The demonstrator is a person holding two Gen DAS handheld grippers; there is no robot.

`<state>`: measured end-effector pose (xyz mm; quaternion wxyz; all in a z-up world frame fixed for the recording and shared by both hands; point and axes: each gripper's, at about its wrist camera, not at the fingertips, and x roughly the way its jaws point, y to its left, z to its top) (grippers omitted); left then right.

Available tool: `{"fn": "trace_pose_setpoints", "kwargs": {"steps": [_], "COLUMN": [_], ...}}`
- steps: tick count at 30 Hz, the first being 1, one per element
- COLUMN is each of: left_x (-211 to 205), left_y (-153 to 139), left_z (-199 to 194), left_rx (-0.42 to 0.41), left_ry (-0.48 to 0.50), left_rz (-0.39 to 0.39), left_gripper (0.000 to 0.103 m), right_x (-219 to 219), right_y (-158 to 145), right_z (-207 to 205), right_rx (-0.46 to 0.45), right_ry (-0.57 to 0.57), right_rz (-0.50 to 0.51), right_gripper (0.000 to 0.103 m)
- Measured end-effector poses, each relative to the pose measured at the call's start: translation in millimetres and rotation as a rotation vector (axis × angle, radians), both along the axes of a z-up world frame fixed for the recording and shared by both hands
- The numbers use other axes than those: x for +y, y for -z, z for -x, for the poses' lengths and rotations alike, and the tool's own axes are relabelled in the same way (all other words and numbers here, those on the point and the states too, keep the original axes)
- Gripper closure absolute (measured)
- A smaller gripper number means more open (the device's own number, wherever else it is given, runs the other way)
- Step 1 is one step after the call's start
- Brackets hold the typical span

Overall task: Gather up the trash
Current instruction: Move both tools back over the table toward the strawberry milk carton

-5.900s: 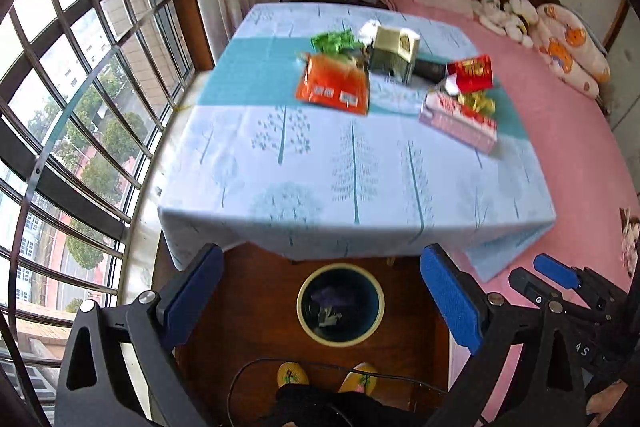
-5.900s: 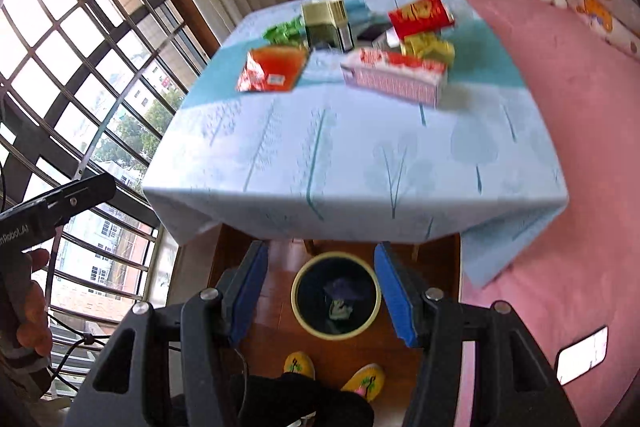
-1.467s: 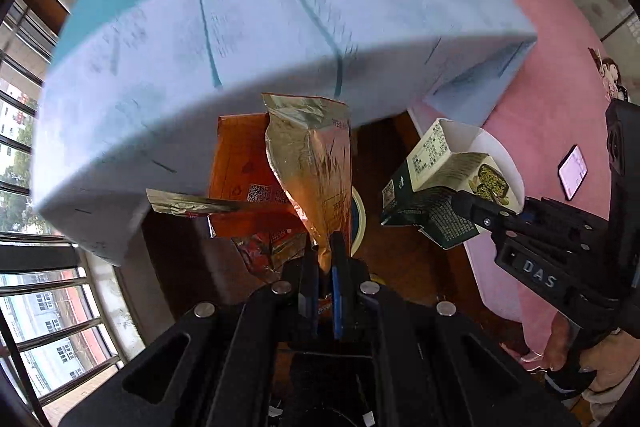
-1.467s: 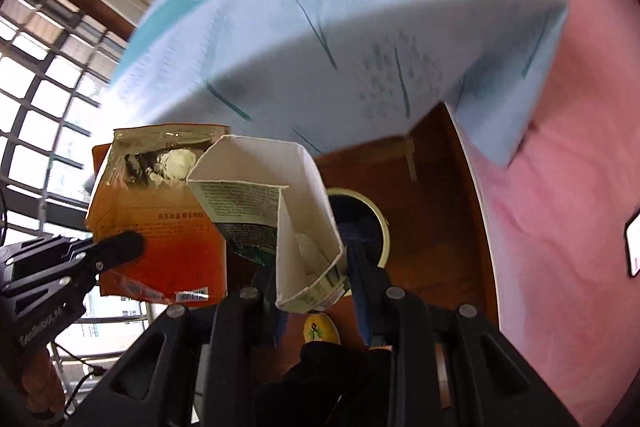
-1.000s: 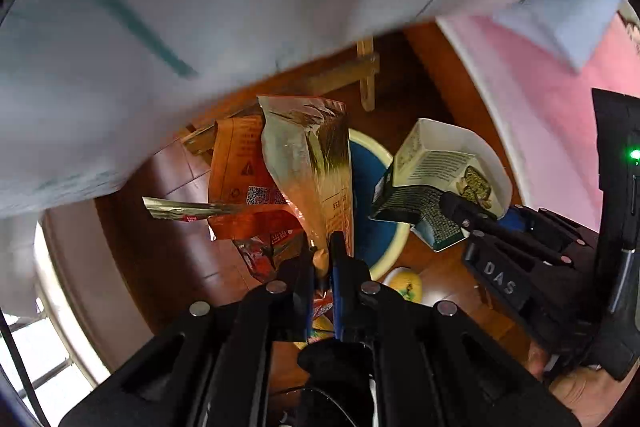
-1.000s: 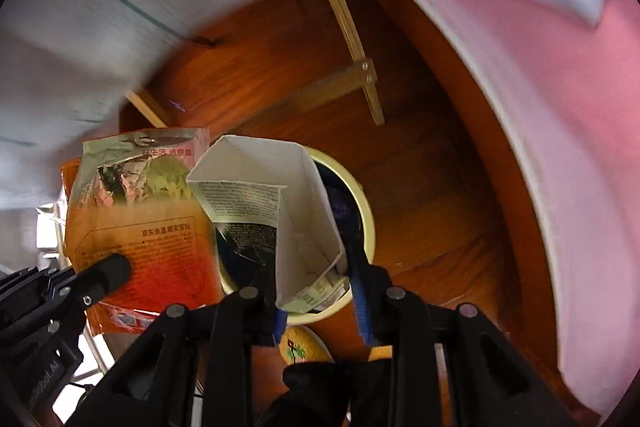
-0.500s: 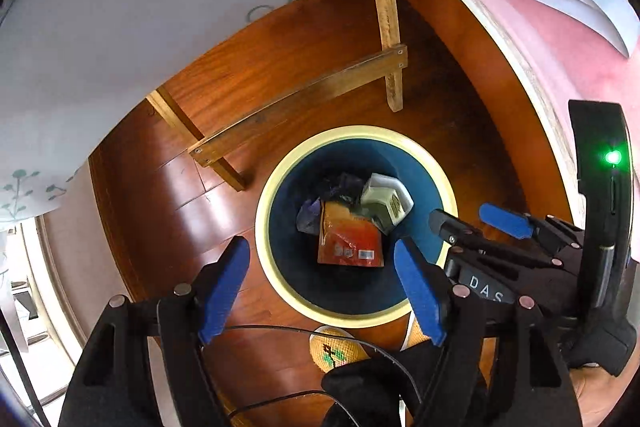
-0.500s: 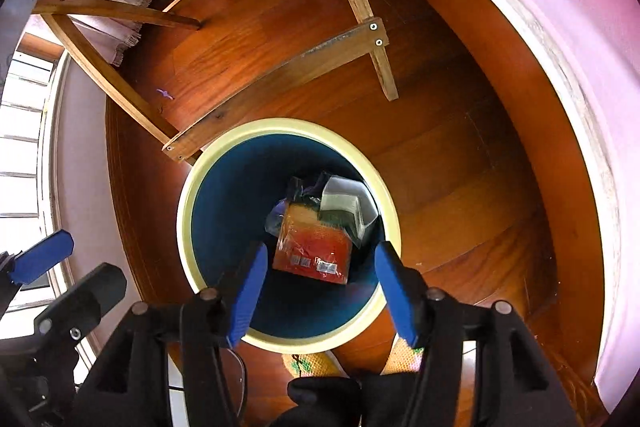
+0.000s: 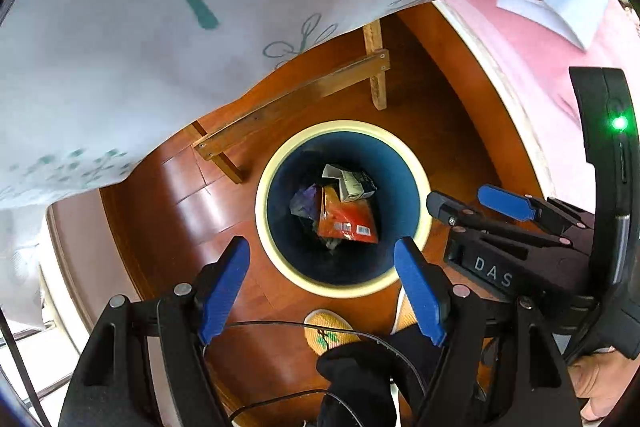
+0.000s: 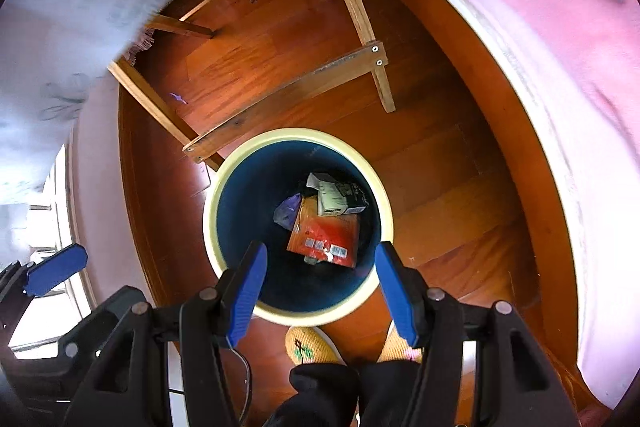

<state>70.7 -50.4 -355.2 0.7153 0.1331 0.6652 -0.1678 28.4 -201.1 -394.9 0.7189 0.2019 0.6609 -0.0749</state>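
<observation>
Trash bin (image 9: 420, 183) on the floor (image 9: 192, 203) held an orange packet (image 9: 348, 219) and carton (image 9: 352, 183); left tool (image 9: 322, 269) and right tool (image 10: 318, 277) gaped wide, empty.

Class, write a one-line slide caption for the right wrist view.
Open right gripper above the bin holding an orange wrapper and carton.

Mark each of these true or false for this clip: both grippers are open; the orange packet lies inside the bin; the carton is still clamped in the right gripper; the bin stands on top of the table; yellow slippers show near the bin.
1. Both grippers are open. True: the left gripper and right gripper have spread jaws holding nothing.
2. The orange packet lies inside the bin. True.
3. The carton is clamped in the right gripper. False: it lies in the bin beside the packet.
4. The bin stands on the table. False: it sits on the wooden floor.
5. Yellow slippers show near the bin. True.
</observation>
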Motion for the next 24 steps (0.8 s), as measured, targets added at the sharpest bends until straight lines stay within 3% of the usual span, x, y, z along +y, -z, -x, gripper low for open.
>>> {"fn": "trace_pose_setpoints", "kwargs": {"steps": [6, 14, 24], "left_x": [9.0, 39.0, 73.9], "left_y": [-51.8, -176.6, -309.6], "left_z": [15.4, 19.7, 1.5], "left_rx": [0.009, -0.091, -0.238], "left_ry": [-0.013, -0.065, -0.121], "left_rz": [0.039, 0.148, 0.251], "left_gripper": [0.03, 0.03, 0.03], "right_x": [3.3, 7.3, 17.5], "right_y": [-62.2, -176.3, -309.6], "right_z": [14.1, 27.1, 19.5], "right_rx": [-0.011, -0.092, -0.286], "right_ry": [-0.005, 0.013, -0.047], "right_rz": [0.003, -0.01, 0.064], "right_gripper": [0.046, 0.046, 0.046]}}
